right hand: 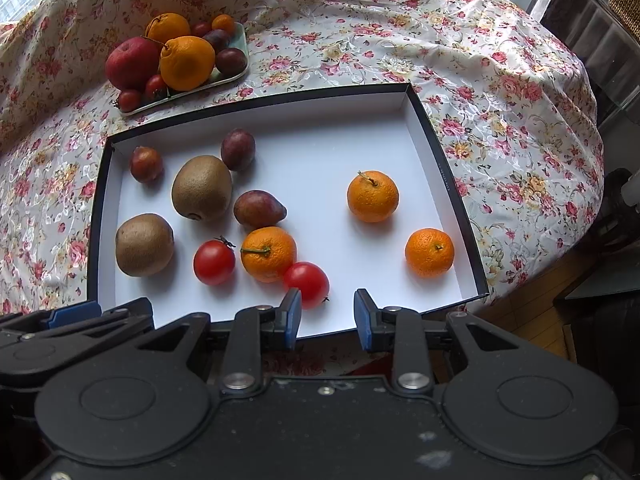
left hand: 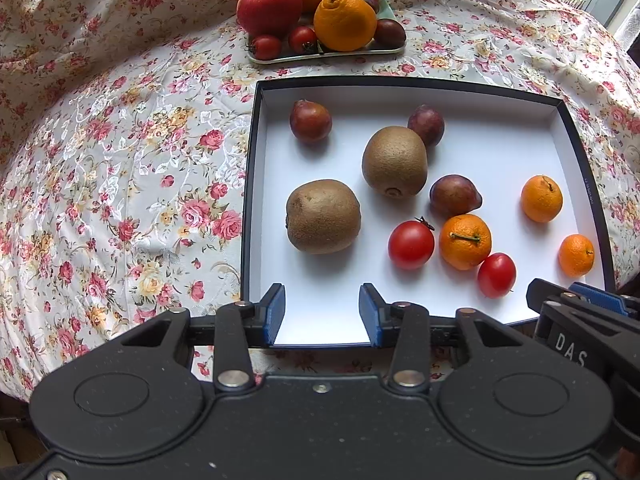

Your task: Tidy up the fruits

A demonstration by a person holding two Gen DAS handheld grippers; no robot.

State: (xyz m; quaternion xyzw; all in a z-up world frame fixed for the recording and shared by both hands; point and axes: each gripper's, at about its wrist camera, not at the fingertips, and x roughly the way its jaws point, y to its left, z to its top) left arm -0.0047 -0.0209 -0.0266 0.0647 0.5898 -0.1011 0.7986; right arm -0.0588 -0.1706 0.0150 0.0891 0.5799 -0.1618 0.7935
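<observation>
A black-rimmed box with a white floor (left hand: 520, 152) (right hand: 340, 148) holds two kiwis (left hand: 323, 216) (right hand: 202, 188), three dark plums (left hand: 310, 121), two red tomatoes (left hand: 411, 245) (right hand: 307, 283) and three mandarins (left hand: 541, 198) (right hand: 373, 196). Beyond it, a pale green plate (left hand: 360, 53) (right hand: 236, 76) carries an apple (left hand: 269, 9), two oranges (left hand: 345, 21), tomatoes and plums. My left gripper (left hand: 322, 312) is open and empty at the box's near edge, just before the near kiwi. My right gripper (right hand: 327, 318) is open and empty at the near edge, beside a tomato.
A floral tablecloth (left hand: 120, 160) (right hand: 500, 92) covers the round table. The right gripper's body (left hand: 580, 320) shows at the lower right of the left wrist view. The table edge drops off to the right, with a wooden floor (right hand: 532, 312) and dark furniture beyond.
</observation>
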